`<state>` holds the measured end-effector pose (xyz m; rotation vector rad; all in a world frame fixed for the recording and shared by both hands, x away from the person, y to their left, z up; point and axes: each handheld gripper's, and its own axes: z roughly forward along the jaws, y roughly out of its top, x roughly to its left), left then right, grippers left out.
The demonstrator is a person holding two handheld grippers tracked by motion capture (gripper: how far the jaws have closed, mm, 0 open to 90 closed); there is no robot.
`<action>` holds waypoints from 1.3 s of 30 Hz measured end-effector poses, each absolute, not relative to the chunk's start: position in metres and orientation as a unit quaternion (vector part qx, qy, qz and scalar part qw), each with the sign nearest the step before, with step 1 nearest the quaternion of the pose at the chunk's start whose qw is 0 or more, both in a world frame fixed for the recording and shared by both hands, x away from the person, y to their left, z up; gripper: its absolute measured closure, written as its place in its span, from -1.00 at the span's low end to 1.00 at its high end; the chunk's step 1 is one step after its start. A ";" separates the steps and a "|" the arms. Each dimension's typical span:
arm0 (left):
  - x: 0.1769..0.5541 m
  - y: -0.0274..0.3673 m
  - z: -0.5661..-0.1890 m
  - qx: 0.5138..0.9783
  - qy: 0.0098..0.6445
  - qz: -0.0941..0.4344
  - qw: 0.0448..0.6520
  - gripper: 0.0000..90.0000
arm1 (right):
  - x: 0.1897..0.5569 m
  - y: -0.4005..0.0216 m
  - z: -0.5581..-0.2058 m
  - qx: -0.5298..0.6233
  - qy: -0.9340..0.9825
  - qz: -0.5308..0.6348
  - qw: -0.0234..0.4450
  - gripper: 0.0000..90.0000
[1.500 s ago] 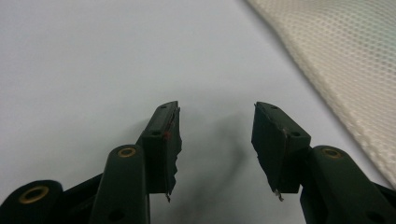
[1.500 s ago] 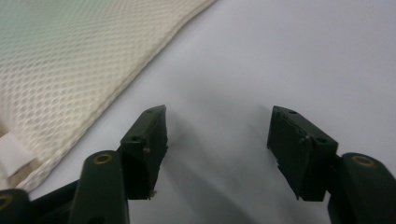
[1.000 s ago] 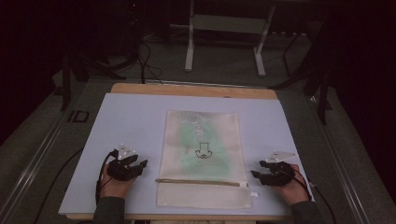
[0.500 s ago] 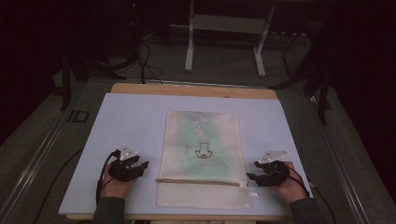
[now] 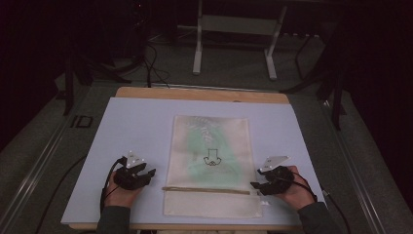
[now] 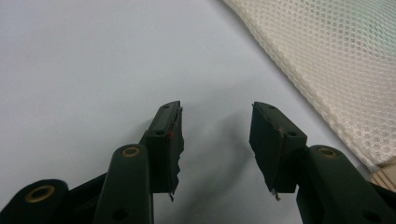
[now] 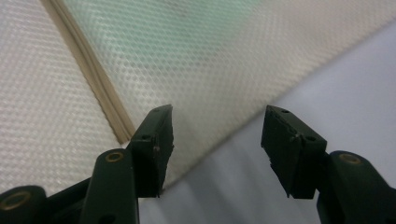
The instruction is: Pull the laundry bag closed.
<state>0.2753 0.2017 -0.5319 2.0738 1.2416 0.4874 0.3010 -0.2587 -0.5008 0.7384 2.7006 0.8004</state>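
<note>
A cream mesh zip bag [image 5: 210,161] lies flat in the middle of the pale blue table [image 5: 136,122], with a green garment showing through it and a zipper strip [image 5: 204,189] across its near end. My left gripper [image 5: 148,173] rests open on the table just left of the bag; its view shows bare table between the jaws [image 6: 217,140] and the mesh bag [image 6: 336,60] off to the right. My right gripper [image 5: 254,185] is open at the bag's right edge, near the zipper end; its jaws [image 7: 217,144] straddle the mesh bag's edge [image 7: 196,60].
A wooden strip [image 5: 199,92] borders the table's far edge. Beyond it stand a metal frame's legs [image 5: 197,48] and cables on the dark floor. Open table surface lies on both sides of the bag.
My right gripper has slid left toward the bag's right edge. The left gripper has edged slightly toward the bag. The bag has not moved.
</note>
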 end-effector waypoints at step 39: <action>0.275 0.202 -0.531 0.795 0.471 0.179 0.339 0.19 | 0.305 -0.185 -0.495 0.161 0.945 0.276 0.070 -0.04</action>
